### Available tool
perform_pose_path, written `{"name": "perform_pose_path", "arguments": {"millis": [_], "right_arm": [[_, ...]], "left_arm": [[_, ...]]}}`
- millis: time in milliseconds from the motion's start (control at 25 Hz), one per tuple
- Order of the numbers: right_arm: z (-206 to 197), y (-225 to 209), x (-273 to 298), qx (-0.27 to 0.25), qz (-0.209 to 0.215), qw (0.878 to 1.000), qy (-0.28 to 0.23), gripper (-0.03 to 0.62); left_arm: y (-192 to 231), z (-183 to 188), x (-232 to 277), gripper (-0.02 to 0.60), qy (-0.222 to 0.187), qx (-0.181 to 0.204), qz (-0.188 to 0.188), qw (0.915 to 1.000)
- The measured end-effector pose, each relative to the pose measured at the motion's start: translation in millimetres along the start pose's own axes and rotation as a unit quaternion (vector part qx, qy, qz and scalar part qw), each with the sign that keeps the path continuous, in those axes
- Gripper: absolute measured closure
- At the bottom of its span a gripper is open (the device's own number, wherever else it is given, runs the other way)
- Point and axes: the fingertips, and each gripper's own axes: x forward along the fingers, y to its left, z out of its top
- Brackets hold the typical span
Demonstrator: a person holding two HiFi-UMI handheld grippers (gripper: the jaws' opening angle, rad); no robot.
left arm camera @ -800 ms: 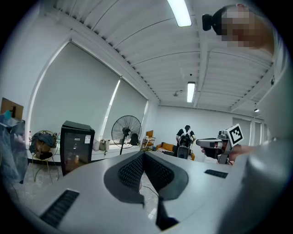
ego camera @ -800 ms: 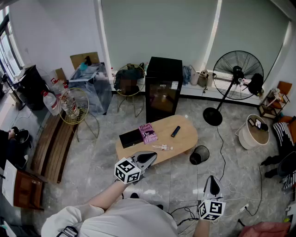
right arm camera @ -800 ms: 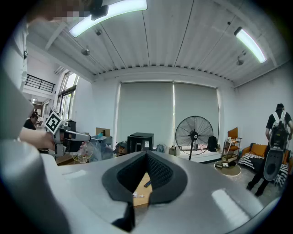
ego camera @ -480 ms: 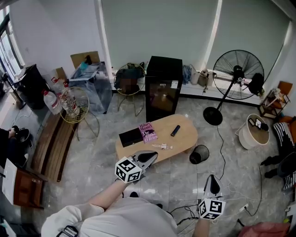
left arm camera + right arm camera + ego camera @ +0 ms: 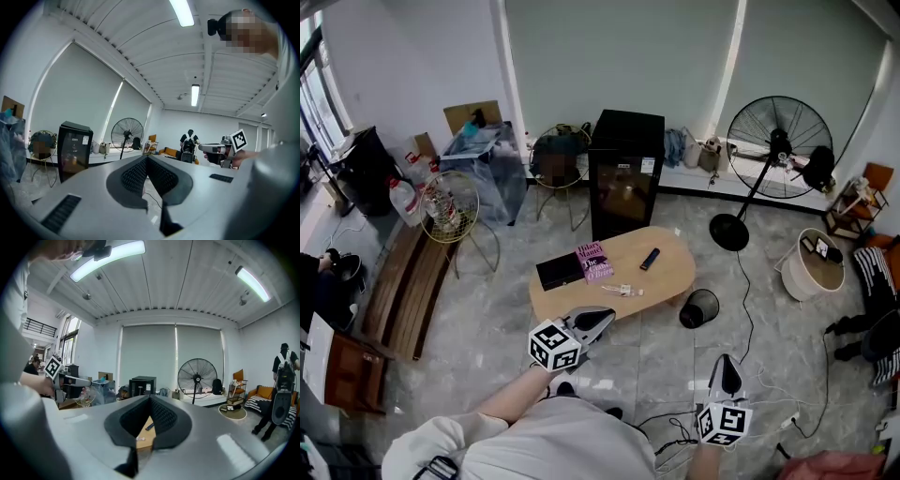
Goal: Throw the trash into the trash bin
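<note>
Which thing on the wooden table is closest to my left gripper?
The small pale scrap at the front edge; the black case, purple book and remote lie farther from the left gripper.

Too small to identify from the head view: the pale trash scrap (image 5: 622, 292) on the bench (image 5: 670, 272), likewise the short dark thing (image 5: 649, 259) nearer the far end. Print on the purple book (image 5: 592, 262) unreadable. Inside of the mesh trash bin (image 5: 700, 308) lost in shadow. Through the right tongs (image 5: 150, 398), only a sliver of bench top (framed by the dark pads), all else below masked by the grey body. Under the left tongs (image 5: 147, 158), merely a slit of floor. Cut off by the bottom edge: the hand behind the right tongs, plus a pink bundle (image 5: 839, 466) in the corner. Cropped at the left edge, a person (image 5: 317, 289) in dark clothes.
</note>
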Motion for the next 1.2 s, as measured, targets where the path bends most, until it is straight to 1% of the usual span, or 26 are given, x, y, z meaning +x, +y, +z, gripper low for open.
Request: {"name": "perform_pose_path", "arguments": {"millis": [280,560,840,1200], "right_arm": [[-13.6,-17.7,-19.3,-0.009,0.026,1.0,0.006,0.583],[-19.2,-37.7,-18.9,0.005,0.028,1.0,0.004,0.583],[-22.2,-48.8,3.3,0.007,0.026,1.0,0.01,0.583],[-21.4,-60.2,68.7,0.008,0.01,0.999,0.029,0.583]], "left_arm": [[-22.2,-9.6,8.5,0.577,-0.008,0.002,0.021,0.9997],[-30.4,-19.2,18.9,0.577,0.004,-0.001,0.03,0.9995],[-13.6,-19.0,42.5,0.577,0.008,-0.008,0.032,0.9994],[36.4,-8.8,95.8,0.577,0.017,-0.016,0.014,0.9996]]}}
